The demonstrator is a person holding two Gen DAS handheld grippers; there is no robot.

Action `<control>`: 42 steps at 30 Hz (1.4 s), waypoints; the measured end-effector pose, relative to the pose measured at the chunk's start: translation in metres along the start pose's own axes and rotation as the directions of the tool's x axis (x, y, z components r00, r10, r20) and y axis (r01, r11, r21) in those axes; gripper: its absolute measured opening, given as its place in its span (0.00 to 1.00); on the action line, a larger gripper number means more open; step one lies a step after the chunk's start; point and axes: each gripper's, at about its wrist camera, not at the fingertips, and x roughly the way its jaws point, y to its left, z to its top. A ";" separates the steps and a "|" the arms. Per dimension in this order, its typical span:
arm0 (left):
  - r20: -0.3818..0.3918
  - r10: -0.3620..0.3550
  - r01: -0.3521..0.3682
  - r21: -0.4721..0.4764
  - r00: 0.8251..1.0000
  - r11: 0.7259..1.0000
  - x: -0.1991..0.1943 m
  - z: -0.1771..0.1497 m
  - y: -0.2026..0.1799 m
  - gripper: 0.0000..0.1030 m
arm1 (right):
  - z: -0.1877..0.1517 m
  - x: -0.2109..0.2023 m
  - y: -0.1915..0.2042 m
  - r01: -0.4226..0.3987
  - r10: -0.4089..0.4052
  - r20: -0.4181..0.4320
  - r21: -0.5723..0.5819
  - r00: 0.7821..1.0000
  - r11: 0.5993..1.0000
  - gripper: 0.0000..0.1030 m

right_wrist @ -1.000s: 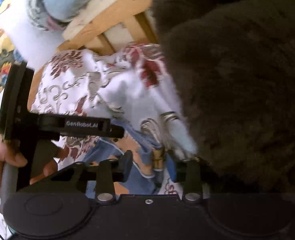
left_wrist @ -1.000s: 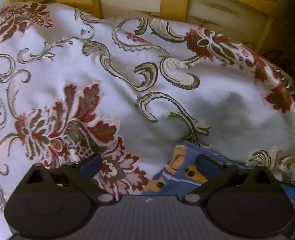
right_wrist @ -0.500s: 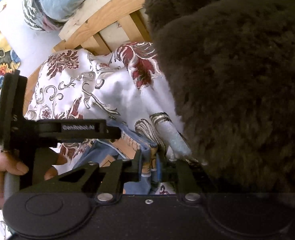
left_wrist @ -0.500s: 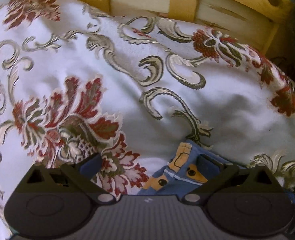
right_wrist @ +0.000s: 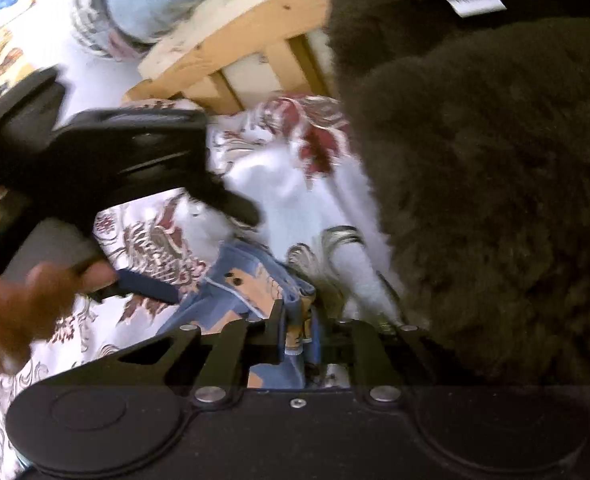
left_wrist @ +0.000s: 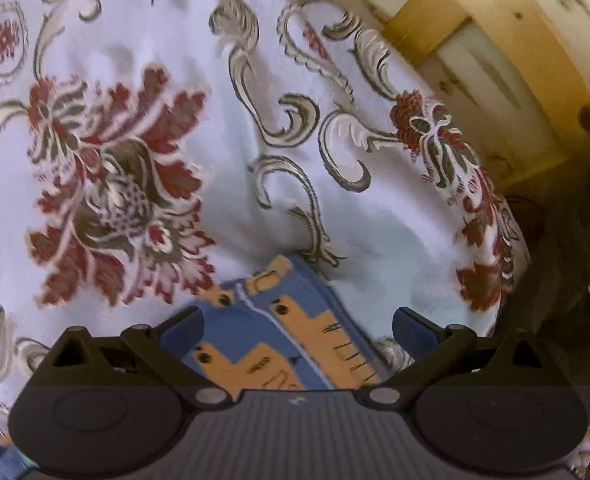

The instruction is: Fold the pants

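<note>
Right wrist view, right claw (right_wrist: 297, 330) clamped on a bunched edge of the blue-and-orange pants (right_wrist: 251, 284), dark fleece blanket (right_wrist: 495, 200) just beside, left wrist view, left claw (left_wrist: 297, 322) spread wide above the pants (left_wrist: 279, 332) lying on a floral bedspread (left_wrist: 175, 140), wooden frame (left_wrist: 515, 40) behind.

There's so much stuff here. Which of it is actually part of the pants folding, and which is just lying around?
Part of the job:
- blue pants with orange print
- right gripper, clamped on the pants' edge
- left gripper, open over the pants

Just lying about:
- floral cloth underneath
- dark furry blanket
- wooden frame
</note>
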 end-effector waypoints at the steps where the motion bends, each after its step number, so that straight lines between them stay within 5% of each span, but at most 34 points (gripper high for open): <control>1: -0.015 0.020 -0.020 -0.005 1.000 1.000 0.003 0.002 -0.003 1.00 | -0.001 -0.001 0.004 0.002 -0.002 -0.001 -0.026 1.000 1.000 0.12; 9: -0.067 0.142 -0.144 -0.023 0.988 0.989 0.010 0.018 -0.015 1.00 | -0.012 -0.001 0.036 -0.030 0.019 -0.046 -0.248 0.999 0.968 0.12; 18: -0.091 0.155 -0.157 -0.016 0.984 0.988 0.011 0.016 -0.041 0.97 | -0.026 -0.004 0.063 -0.100 0.072 -0.081 -0.427 0.994 0.899 0.12; 32: -0.124 0.314 -0.316 0.003 0.941 0.949 0.024 0.013 -0.063 0.38 | -0.031 -0.002 0.070 -0.121 0.084 -0.100 -0.472 0.991 0.873 0.12; 37: -0.076 0.291 -0.291 0.006 0.954 0.957 0.011 0.006 -0.061 0.15 | -0.032 -0.007 0.072 -0.127 0.094 -0.093 -0.488 0.991 0.864 0.12; 42: -0.019 0.223 -0.224 -0.030 0.975 0.974 -0.016 -0.011 -0.041 0.11 | -0.036 -0.025 0.076 -0.150 0.134 -0.070 -0.538 0.989 0.829 0.12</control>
